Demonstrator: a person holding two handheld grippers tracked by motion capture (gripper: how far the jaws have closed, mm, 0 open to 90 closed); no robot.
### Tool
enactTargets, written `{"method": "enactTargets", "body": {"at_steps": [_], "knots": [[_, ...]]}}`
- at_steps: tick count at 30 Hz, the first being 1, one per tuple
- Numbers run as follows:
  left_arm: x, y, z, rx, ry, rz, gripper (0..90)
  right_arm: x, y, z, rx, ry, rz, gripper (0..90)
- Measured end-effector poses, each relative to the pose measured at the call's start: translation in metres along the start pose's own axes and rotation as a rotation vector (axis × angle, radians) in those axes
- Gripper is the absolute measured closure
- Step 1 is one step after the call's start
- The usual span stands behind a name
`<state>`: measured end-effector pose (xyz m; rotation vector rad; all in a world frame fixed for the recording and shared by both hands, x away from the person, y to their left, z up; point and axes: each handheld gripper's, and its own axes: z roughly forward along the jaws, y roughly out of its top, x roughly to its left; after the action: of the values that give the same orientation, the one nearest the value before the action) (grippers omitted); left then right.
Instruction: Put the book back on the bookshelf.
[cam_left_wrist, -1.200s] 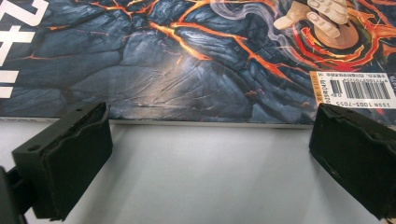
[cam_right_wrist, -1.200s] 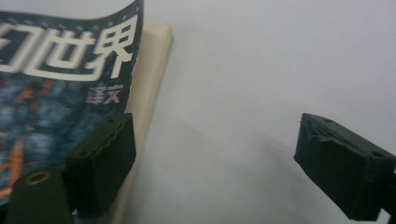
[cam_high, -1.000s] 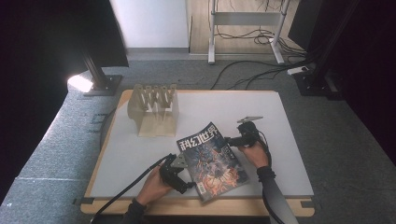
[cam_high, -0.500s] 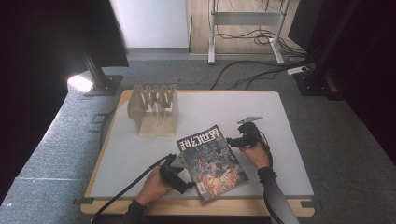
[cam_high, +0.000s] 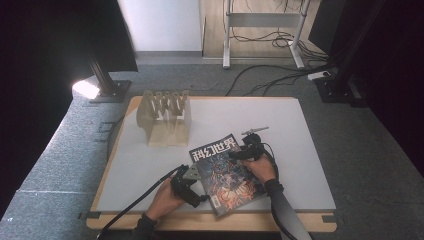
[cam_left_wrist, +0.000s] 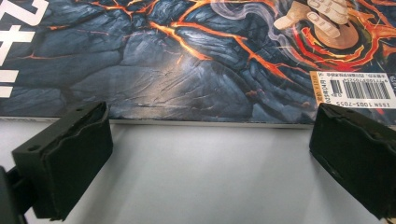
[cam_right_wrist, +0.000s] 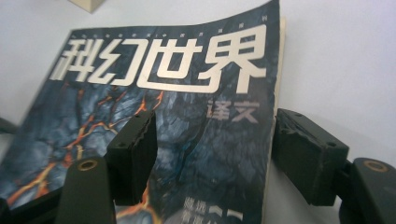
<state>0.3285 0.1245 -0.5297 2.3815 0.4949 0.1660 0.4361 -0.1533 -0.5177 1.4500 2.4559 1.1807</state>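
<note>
- Your right gripper (cam_high: 239, 152) has dipped toward the magazine (cam_high: 227, 172) since the earlier frame, and its fingers (cam_right_wrist: 133, 154) have just been closing, one over the cover and one beyond the right edge.
- Left to right: the wooden rack (cam_high: 165, 117) stands well apart at the back of the surface (cam_high: 280, 125); your left gripper (cam_high: 196, 182) sits at the magazine's left edge, fingers (cam_left_wrist: 65, 158) spread wide on bare surface, holding nothing.
- Magazine lies flat, tilted, near the front edge.
- Right fingers are half open, not yet pinching the magazine.
- Risk, I judge: closing at this angle may crease the cover or shove the magazine sideways into your left gripper.
</note>
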Motion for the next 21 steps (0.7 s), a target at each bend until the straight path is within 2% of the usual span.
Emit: {"method": "enactTargets", "body": {"at_steps": [1,2,3,4,7,8,10,12,14,15,16,17,19,21], "knots": [[0.0,0.0,0.0,0.0,0.0,0.0,0.0,0.0,0.0,0.0,0.0,0.0,0.0,31.9],[0.0,0.0,0.0,0.0,0.0,0.0,0.0,-0.002,-0.002,-0.002,-0.005,0.017,0.021,33.0],[0.0,0.0,0.0,0.0,0.0,-0.003,0.0,-0.007,-0.006,-0.006,-0.013,0.061,0.062,35.4],[0.0,0.0,0.0,0.0,0.0,-0.003,0.0,-0.007,-0.006,-0.006,-0.013,0.061,0.062,35.4],[0.0,0.0,0.0,0.0,0.0,-0.003,0.0,-0.011,-0.013,-0.01,-0.023,0.144,0.107,40.5],[0.0,0.0,0.0,0.0,0.0,-0.003,0.0,-0.01,-0.014,-0.012,-0.029,0.15,0.107,42.5],[0.0,0.0,0.0,0.0,0.0,-0.002,0.0,-0.007,-0.013,-0.016,-0.032,0.152,0.078,44.9],[0.0,0.0,0.0,0.001,0.002,-0.002,0.0,-0.003,-0.008,-0.017,-0.015,0.131,0.043,46.6],[0.0,0.0,0.0,0.002,0.006,-0.001,0.0,0.001,0.002,-0.011,0.018,0.102,-0.004,50.0],[0.0,0.0,0.0,0.002,0.006,0.0,0.0,0.001,0.002,-0.011,0.018,0.102,-0.004,50.0],[0.0,0.0,0.0,0.002,0.007,0.0,0.0,0.002,0.006,-0.004,0.039,0.085,-0.032,53.8],[0.0,0.0,0.0,0.002,0.007,0.0,0.0,0.002,0.006,-0.004,0.039,0.085,-0.032,53.8],[-0.001,0.0,0.0,0.001,0.007,0.0,0.0,0.001,0.008,0.002,0.053,0.073,-0.049,60.3],[-0.001,0.0,0.0,0.001,0.007,0.0,0.0,0.0,0.008,0.002,0.045,0.087,-0.053,66.8]]}}
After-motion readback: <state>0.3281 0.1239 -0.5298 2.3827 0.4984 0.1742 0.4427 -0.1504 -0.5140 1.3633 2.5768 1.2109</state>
